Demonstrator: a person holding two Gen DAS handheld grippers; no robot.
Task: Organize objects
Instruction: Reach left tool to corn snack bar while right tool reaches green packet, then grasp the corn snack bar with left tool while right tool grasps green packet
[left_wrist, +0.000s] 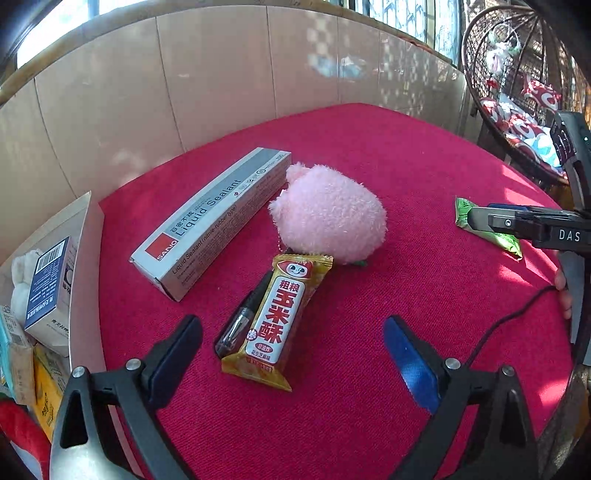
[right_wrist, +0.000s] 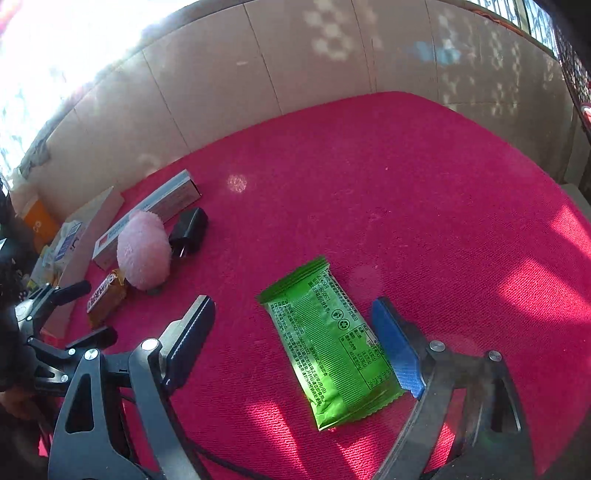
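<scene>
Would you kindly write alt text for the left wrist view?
The open left gripper hovers over a yellow snack bar lying on a pen on a red tablecloth. Behind are a pink plush and sealant box.

Between my left fingers lies the yellow snack bar (left_wrist: 275, 321), flat on the red cloth, its length running away from me, white label with red characters facing up. A black pen (left_wrist: 236, 325) is tucked along its left edge, partly under the wrapper. Just beyond sits the pink plush toy (left_wrist: 328, 214) — fluffy, rounded, touching the bar's far end. Left of it the grey sealant box (left_wrist: 218, 218) lies flat on a diagonal, red logo at its near end. A black charger plug (right_wrist: 188, 232) rests beside the plush. Before my right fingers lies the green snack packet (right_wrist: 328, 343) — flat, printed back upward, its near right corner touching the blue pad.
</scene>
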